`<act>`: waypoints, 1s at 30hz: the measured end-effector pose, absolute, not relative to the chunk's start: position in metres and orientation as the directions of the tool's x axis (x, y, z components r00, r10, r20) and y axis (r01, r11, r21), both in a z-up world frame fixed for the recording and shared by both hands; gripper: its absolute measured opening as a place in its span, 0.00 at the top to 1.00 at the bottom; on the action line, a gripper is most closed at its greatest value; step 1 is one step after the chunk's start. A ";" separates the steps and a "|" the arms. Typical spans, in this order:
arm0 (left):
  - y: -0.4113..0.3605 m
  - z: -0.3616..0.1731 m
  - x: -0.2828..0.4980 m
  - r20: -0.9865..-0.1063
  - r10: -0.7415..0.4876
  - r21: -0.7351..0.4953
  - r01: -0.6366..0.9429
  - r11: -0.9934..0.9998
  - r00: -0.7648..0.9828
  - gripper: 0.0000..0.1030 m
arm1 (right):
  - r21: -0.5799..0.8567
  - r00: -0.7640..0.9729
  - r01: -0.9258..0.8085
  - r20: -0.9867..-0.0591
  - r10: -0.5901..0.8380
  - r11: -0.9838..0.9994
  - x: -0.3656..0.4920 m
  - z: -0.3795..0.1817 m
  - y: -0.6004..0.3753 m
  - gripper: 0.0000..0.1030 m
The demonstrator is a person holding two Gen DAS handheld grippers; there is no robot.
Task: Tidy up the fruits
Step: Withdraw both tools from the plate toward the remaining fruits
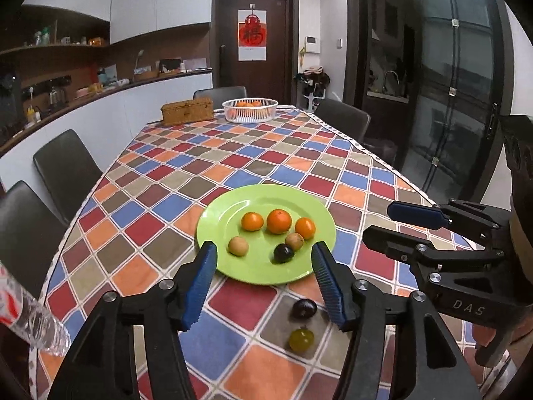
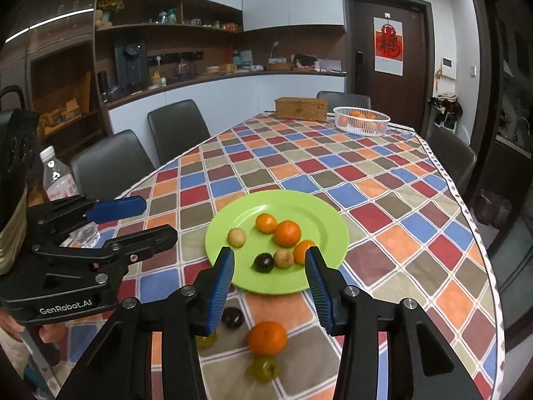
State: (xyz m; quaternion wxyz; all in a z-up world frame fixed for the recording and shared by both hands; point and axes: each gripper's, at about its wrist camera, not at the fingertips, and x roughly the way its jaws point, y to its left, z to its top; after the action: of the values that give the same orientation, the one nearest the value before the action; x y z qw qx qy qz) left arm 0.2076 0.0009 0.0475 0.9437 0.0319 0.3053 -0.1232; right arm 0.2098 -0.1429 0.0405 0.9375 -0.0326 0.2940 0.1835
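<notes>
Loose fruit nr green plate (image 1: pixel 213 223), both tools empty.
Left tool (image 1: pixel 263 278) & right tool (image 2: pixel 268 283) seen parted, nothing held. Loose orange (image 2: pixel 266 338), dark plum (image 1: pixel 304 309), green fruit (image 1: pixel 301 340) on surface just below plate: light, round, roll-prone, soft-skinned; to be pinched gently across widest part.

We carry two matching tools: the left gripper (image 1: pixel 263 250) and the right gripper (image 2: pixel 269 255) are matte black frames with angular cut-outs and silver round screws at the pivots. Their fingers (image 1: pixel 201 281) wear ribbed blue pads. White lettering marks the bodies: "GenRobot.AI" and "DAS".
</notes>
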 end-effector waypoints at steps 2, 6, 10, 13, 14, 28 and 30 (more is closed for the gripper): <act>-0.001 0.046 0.198 -0.580 -0.211 -0.011 0.251 0.968 0.787 0.41 | 0.048 0.761 -0.361 -0.563 0.324 0.931 0.201 0.039 -0.145 0.56; -0.005 0.039 0.183 -0.574 -0.197 0.010 0.247 0.969 0.795 0.35 | 0.057 0.758 -0.353 -0.568 0.321 0.934 0.187 0.034 -0.150 0.56; -0.008 0.026 0.174 -0.598 -0.203 0.007 0.258 0.966 0.775 0.31 | 0.055 0.750 -0.347 -0.584 0.312 0.936 0.176 0.025 -0.153 0.56; -0.011 0.016 0.170 -0.617 -0.201 0.007 0.260 0.966 0.761 0.31 | 0.060 0.734 -0.344 -0.606 0.308 0.937 0.169 0.014 -0.156 0.56; -0.012 0.012 0.169 -0.624 -0.205 0.002 0.263 0.965 0.754 0.31 | 0.064 0.727 -0.341 -0.615 0.306 0.938 0.167 0.010 -0.157 0.56; -0.017 -0.028 0.167 -0.686 -0.227 -0.008 0.305 0.952 0.692 0.30 | 0.108 0.636 -0.326 -0.710 0.302 0.939 0.165 -0.036 -0.160 0.56; -0.017 -0.032 0.169 -0.693 -0.227 -0.002 0.313 0.950 0.684 0.30 | 0.113 0.624 -0.325 -0.720 0.302 0.939 0.167 -0.042 -0.159 0.56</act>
State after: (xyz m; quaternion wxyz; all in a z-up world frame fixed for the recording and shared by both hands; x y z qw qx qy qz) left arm 0.1690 -0.0175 -0.0322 0.9157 0.0584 0.3692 -0.1476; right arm 0.1667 -0.1592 -0.0415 0.9010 -0.0140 0.3971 0.1739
